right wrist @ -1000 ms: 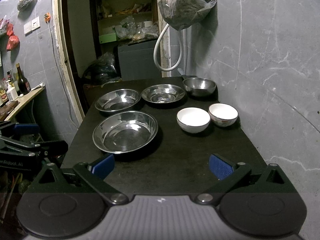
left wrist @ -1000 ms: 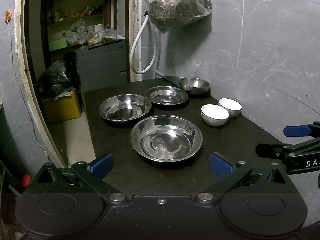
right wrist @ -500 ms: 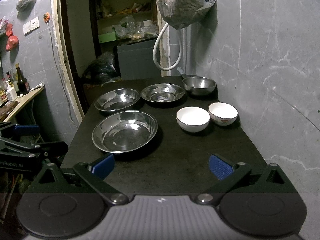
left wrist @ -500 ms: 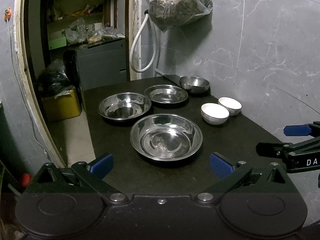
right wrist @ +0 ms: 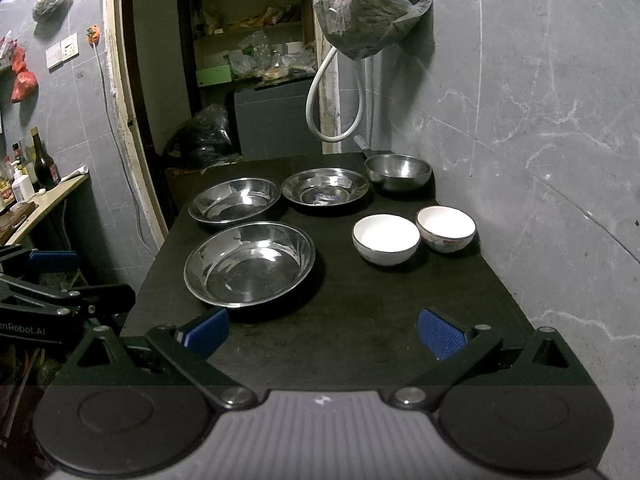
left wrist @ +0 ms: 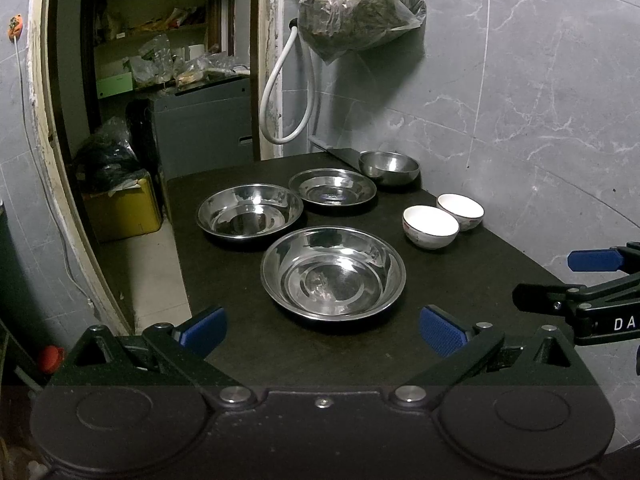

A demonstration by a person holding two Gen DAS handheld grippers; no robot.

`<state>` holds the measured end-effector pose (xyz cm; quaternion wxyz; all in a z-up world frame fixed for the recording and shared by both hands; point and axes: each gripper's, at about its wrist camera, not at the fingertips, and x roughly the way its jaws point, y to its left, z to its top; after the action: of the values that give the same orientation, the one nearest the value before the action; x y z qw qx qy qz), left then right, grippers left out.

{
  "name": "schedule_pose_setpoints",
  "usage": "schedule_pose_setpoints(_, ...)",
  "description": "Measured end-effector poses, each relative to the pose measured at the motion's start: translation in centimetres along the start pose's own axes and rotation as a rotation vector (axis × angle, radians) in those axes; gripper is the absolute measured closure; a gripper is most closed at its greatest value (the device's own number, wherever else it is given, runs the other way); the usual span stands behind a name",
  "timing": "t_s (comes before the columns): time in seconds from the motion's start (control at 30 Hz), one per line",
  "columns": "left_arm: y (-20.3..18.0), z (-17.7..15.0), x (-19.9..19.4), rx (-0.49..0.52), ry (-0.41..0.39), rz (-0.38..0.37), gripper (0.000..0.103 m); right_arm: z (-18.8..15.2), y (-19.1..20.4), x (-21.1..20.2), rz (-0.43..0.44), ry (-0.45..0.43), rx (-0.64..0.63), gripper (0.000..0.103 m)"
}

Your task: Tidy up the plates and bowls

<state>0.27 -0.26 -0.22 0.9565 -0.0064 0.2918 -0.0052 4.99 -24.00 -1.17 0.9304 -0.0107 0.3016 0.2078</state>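
Observation:
On the dark table [left wrist: 492, 276] lie three steel plates: a large near one [left wrist: 333, 273] [right wrist: 249, 263], a middle-left one [left wrist: 249, 213] [right wrist: 234, 204] and a far one [left wrist: 332, 189] [right wrist: 325, 189]. A steel bowl [left wrist: 389, 165] [right wrist: 398, 170] sits at the back by the wall. Two white bowls stand side by side on the right, the nearer [left wrist: 430, 225] [right wrist: 385, 238] and the farther [left wrist: 460, 211] [right wrist: 445, 227]. My left gripper [left wrist: 322, 330] is open and empty, short of the large plate. My right gripper [right wrist: 322, 330] is open and empty over the table's near end.
A grey marble wall [left wrist: 540, 100] runs along the table's right side. A plastic bag [left wrist: 356, 4] and a white hose [left wrist: 280, 96] hang above the far end. Left of the table is a doorway with a yellow box [left wrist: 120, 208] and a side shelf with bottles [right wrist: 40, 160].
Both views have shifted very slightly; the dishes sit where they were and both grippers stay open.

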Motion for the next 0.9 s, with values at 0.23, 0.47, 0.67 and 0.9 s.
schedule_pose_setpoints(0.23, 0.07, -0.01, 0.01, -0.002, -0.001, 0.000, 0.001, 0.02, 0.01, 0.00, -0.001, 0.000, 0.000, 0.000)
schedule_pose_setpoints(0.47, 0.36, -0.14, 0.28, -0.004, 0.004, -0.001, 0.001, 0.04, 0.02, 0.03, -0.002, 0.000, 0.001, 0.000)
schedule_pose_setpoints(0.67, 0.32, -0.11, 0.27, -0.006, 0.003, 0.000, 0.001, 0.04, 0.04, 0.09, -0.002, 0.001, 0.001, 0.000)
schedule_pose_setpoints(0.9, 0.44, -0.09, 0.43, -0.008, 0.008, -0.001, 0.001, 0.03, 0.07, 0.09, -0.002, 0.002, 0.001, 0.000)
